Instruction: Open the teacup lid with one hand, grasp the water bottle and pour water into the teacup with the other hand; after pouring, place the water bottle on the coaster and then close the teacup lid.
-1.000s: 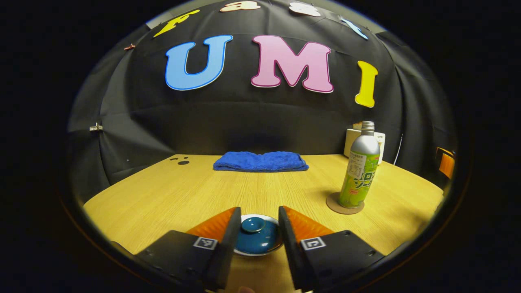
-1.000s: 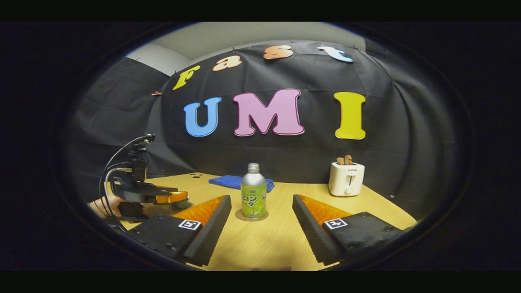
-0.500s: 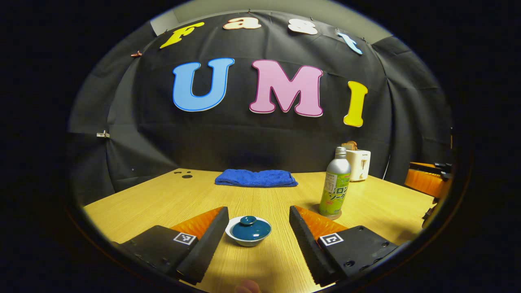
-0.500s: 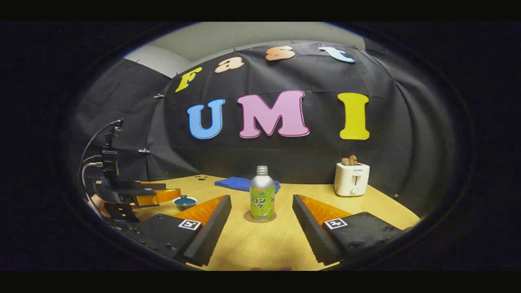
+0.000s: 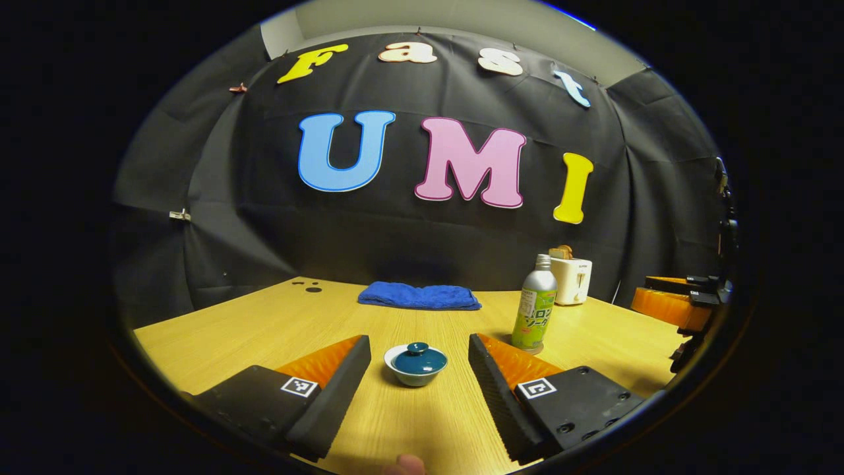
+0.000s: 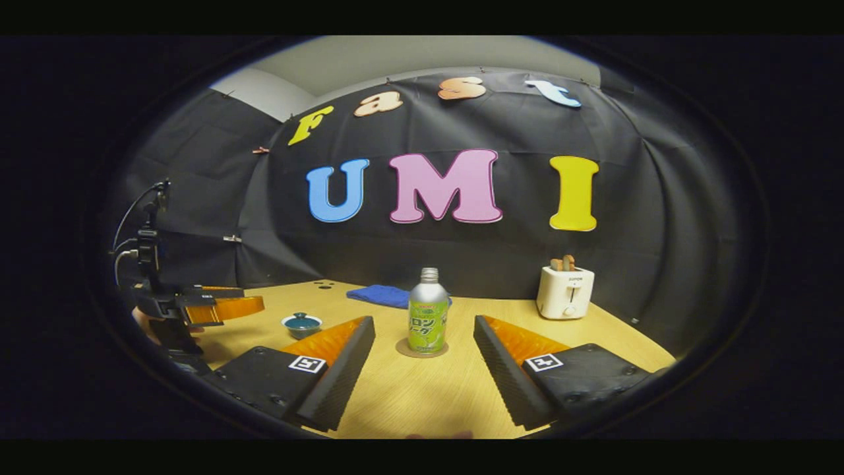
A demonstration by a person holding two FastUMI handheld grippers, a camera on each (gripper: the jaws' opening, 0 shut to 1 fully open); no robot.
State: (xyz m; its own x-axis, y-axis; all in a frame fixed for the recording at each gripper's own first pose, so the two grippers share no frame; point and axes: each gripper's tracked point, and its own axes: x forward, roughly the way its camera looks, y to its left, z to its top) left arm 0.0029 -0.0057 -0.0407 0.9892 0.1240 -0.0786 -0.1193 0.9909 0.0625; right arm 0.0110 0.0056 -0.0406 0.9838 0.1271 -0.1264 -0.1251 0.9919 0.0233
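Left gripper view: my left gripper (image 5: 419, 369), jaws spread, frames the lidded blue ceramic teacup (image 5: 416, 363) at twelve o'clock for lid removal.

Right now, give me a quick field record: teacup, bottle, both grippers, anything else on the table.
teacup: teacup on the table, lid seated on it
water bottle: water bottle upright on the coaster, cap on
left gripper: left gripper jaws open, teacup ahead between them, not touching
right gripper: right gripper jaws open, facing the bottle, holding nothing
other items: folded blue towel by the back wall; white toaster at the back, to the right of the bottle in the right gripper view
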